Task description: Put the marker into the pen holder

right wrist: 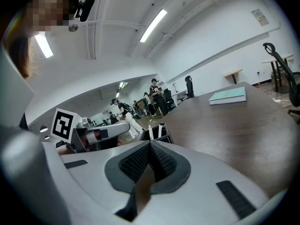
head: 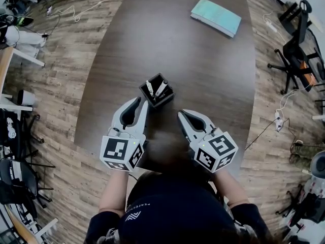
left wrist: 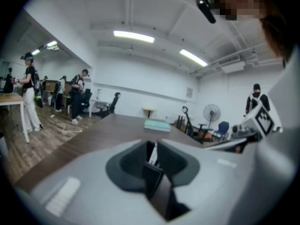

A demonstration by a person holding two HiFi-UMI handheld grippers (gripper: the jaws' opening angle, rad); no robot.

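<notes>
A black square pen holder (head: 157,92) stands on the dark brown table (head: 203,70), just ahead of both grippers. Two white markers lean in it, one (head: 149,87) on the left and one (head: 161,88) on the right. My left gripper (head: 143,103) points at the holder's near left corner, jaws together and empty. My right gripper (head: 180,114) sits a little to the holder's right and nearer me, also shut and empty. In the left gripper view, the left gripper (left wrist: 154,144) shows the holder (left wrist: 151,176) close behind its tips. In the right gripper view, the right gripper (right wrist: 150,143) has the holder (right wrist: 157,133) beyond it.
A teal book (head: 216,16) lies at the table's far right end. Black office chairs (head: 297,55) and floor cables (head: 278,117) are right of the table. Chairs and gear (head: 15,116) crowd the left. People (left wrist: 28,93) stand far off on the wooden floor.
</notes>
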